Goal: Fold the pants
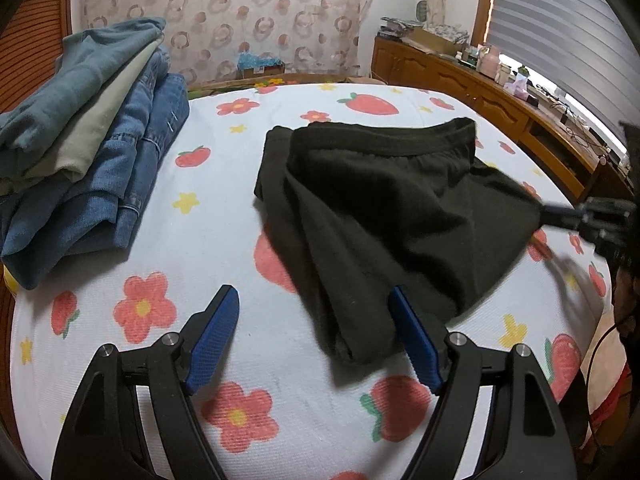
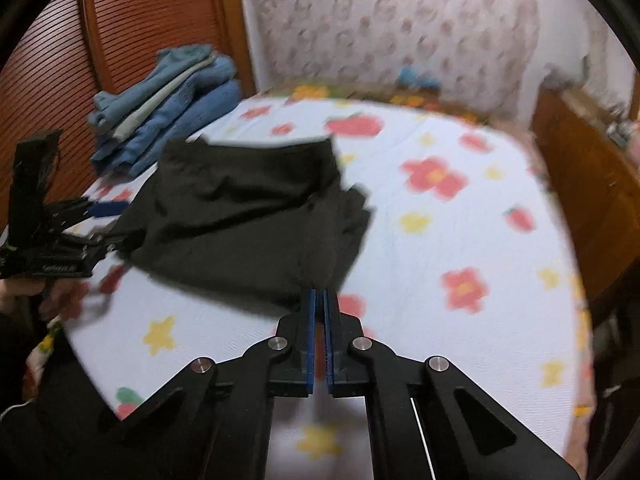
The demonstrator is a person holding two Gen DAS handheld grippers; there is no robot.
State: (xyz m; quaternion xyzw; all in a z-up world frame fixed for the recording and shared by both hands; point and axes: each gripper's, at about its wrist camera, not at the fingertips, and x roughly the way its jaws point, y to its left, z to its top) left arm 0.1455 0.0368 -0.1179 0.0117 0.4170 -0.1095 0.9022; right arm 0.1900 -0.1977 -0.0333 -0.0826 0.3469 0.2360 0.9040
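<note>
The black pants (image 1: 384,208) lie folded on the flowered bed sheet (image 1: 200,248), waistband at the far side. My left gripper (image 1: 314,300) is open just above the sheet, its right finger beside the pants' near corner. In the right wrist view my right gripper (image 2: 319,294) is shut on the near edge of the black pants (image 2: 248,208) and lifts that corner slightly. The right gripper also shows in the left wrist view (image 1: 560,214), pinching the pants' right corner. The left gripper shows in the right wrist view (image 2: 96,224) at the pants' left side.
A stack of folded jeans and tops (image 1: 88,152) sits at the sheet's far left, also in the right wrist view (image 2: 160,108). A wooden sideboard (image 1: 480,92) with clutter runs along the right. A wooden louvred door (image 2: 100,40) stands behind the stack.
</note>
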